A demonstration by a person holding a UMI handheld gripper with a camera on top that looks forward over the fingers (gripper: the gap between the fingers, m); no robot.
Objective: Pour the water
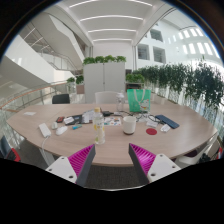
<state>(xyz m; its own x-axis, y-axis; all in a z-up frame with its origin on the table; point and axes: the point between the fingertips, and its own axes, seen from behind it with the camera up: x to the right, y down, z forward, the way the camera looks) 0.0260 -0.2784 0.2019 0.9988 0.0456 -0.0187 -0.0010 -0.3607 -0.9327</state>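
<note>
My gripper [112, 152] is open and empty, its magenta pads [80, 160] spread wide over the near edge of a large oval wooden table [110, 145]. A white cup [129, 124] stands on the table beyond the fingers, slightly right. A clear bottle or glass [99, 131] stands just left of it. A green jug [136, 98] stands farther back on the right. Nothing is between the fingers.
Small items lie about the table: white objects [46, 129] at the left, a red disc [151, 130] and a dark flat object [166, 122] at the right. Chairs [61, 99] and tall plants [185, 85] surround the table.
</note>
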